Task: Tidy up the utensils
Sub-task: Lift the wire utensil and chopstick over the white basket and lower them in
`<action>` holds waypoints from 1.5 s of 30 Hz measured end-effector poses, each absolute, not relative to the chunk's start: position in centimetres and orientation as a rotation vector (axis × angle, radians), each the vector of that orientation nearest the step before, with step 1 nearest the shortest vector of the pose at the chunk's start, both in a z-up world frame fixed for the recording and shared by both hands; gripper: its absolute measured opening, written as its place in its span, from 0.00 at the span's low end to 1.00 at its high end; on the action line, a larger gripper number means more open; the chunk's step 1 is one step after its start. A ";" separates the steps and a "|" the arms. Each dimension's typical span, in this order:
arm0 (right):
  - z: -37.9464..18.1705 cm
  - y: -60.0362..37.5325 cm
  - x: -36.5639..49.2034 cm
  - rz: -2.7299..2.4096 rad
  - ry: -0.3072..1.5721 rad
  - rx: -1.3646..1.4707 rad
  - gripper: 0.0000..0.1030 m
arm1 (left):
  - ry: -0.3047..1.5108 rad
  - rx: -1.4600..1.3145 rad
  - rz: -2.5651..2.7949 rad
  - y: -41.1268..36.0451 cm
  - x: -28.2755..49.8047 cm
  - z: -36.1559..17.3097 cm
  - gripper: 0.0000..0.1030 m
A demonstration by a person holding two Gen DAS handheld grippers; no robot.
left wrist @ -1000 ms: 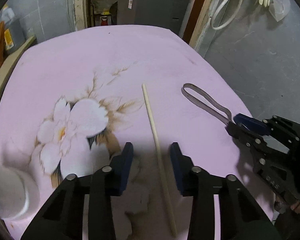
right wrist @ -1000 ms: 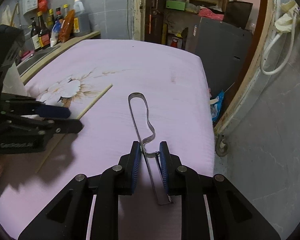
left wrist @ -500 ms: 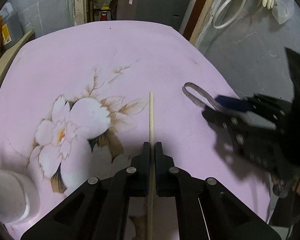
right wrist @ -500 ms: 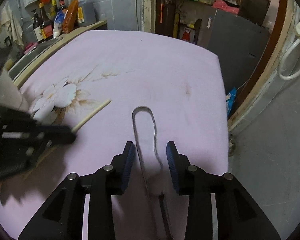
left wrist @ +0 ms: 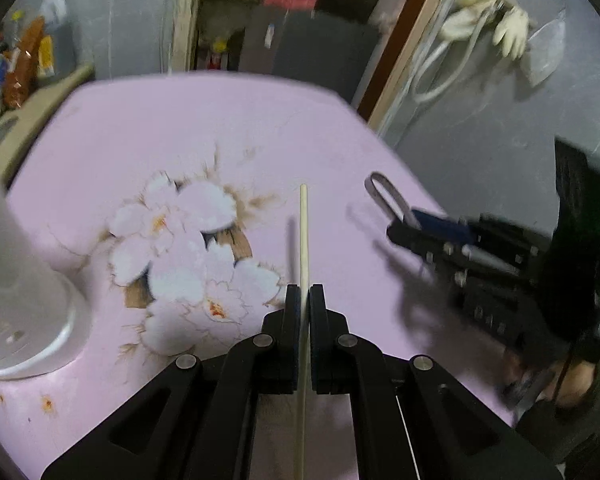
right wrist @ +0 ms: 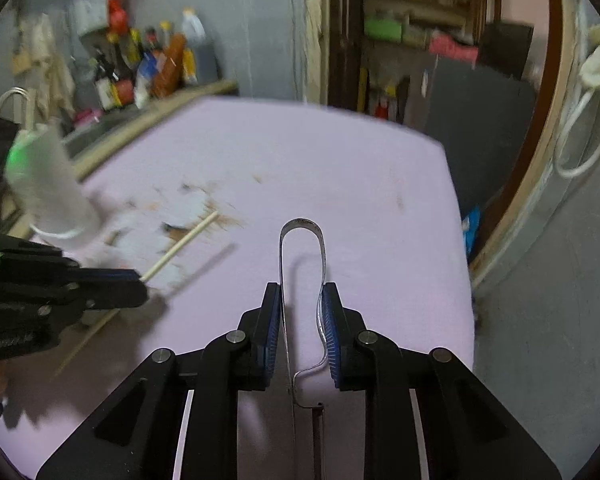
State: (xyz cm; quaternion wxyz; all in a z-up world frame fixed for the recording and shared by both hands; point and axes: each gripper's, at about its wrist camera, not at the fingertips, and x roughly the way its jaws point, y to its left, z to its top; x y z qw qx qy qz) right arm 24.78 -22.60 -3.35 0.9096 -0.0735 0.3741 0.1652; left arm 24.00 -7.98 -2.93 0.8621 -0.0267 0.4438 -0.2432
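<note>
Left gripper (left wrist: 304, 294) clenched on a wooden chopstick (left wrist: 303, 236), stick running up frame centre over the pink flowered desk (left wrist: 228, 128). Right gripper (right wrist: 301, 312) has just been closing, and its pads now press both arms of the metal tongs (right wrist: 302, 226), loop end pointing up-frame. White holder (left wrist: 16, 300) sits at left edge of the left wrist view.

No lettering is showing clearly enough to be read. The labels on the bottles (right wrist: 152, 68) at the back of the counter (right wrist: 188, 98) are appearing only as blurred patches of colour, and raised letters on the side of the left claw's (right wrist: 142, 280) body are smearing into illegibility.
</note>
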 end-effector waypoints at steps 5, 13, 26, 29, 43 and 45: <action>-1.4 -21.2 20.9 0.335 0.582 -0.163 0.17 | 0.755 -0.118 -0.464 -6.1 21.5 -0.4 0.02; 2.4 -20.1 18.0 0.313 0.323 -0.068 0.17 | 0.447 -0.186 -0.358 -3.5 18.3 3.5 0.02; 9.3 -14.9 18.4 0.452 0.128 0.046 0.17 | 0.191 -0.190 -0.211 2.5 17.2 10.1 0.02; 10.6 -13.2 18.8 0.492 0.088 0.073 0.17 | 0.164 -0.200 -0.190 4.6 17.5 11.1 0.02; 13.0 -6.1 21.0 0.701 0.017 0.189 0.17 | 0.110 -0.340 -0.050 16.0 19.9 13.6 0.02; 12.3 -5.2 21.0 0.688 0.005 0.189 0.17 | 0.090 -0.339 -0.010 16.7 19.7 13.1 0.02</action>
